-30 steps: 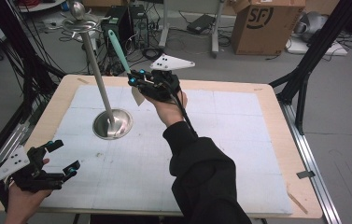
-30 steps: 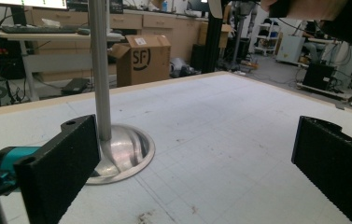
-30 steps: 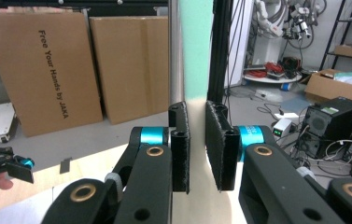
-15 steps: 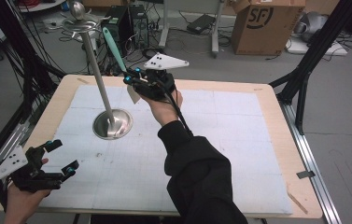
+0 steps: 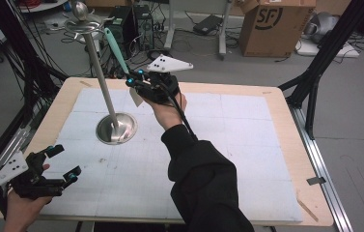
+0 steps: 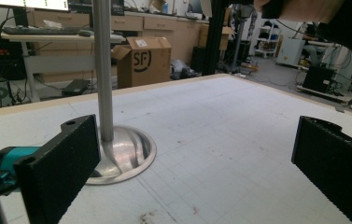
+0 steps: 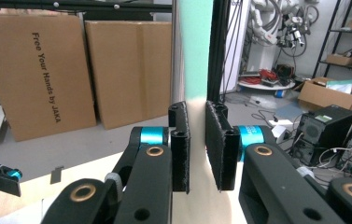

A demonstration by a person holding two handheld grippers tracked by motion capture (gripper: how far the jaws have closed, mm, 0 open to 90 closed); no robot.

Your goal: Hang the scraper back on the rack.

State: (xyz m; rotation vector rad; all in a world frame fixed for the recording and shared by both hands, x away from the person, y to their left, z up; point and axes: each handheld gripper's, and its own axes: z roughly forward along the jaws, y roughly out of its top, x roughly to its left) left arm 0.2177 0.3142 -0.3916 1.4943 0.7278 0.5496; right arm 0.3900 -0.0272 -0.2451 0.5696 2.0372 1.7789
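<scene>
Two grippers were in your hands, and they stood well apart. Your right gripper [image 5: 138, 87] was raised above the far part of the bench [image 5: 286, 145], its fingers [image 7: 180, 149] clenched on a spatula [image 5: 121, 67] with a pale blade and a teal handle; the handle slanted up and away toward the ring at the top of the metal stand [image 5: 117, 128]. In the right gripper view the pale blade sat between the two black pads and the teal handle [image 7: 194, 46] rose straight above them, with the stand's pole just beside it on the left. The stand's round base rested on the white mat [image 5: 228, 145] toward the far left, well inside the mat's edges, and its thin pole leaned in the high view up to a ring and a ball top beyond the bench's far edge. Your left gripper [image 5: 59, 164] lay low at the near left corner, close to the bench's near edge, its fingers [image 6: 59, 168] released and wide with nothing between them; in the left gripper view they framed the stand's base [image 6: 127, 154] and bare mat ahead. Most of the mat, from the stand's base across to the right edge and down to the near edge, lay free, crossed by your dark sleeve [image 5: 203, 183] reaching up the middle.
</scene>
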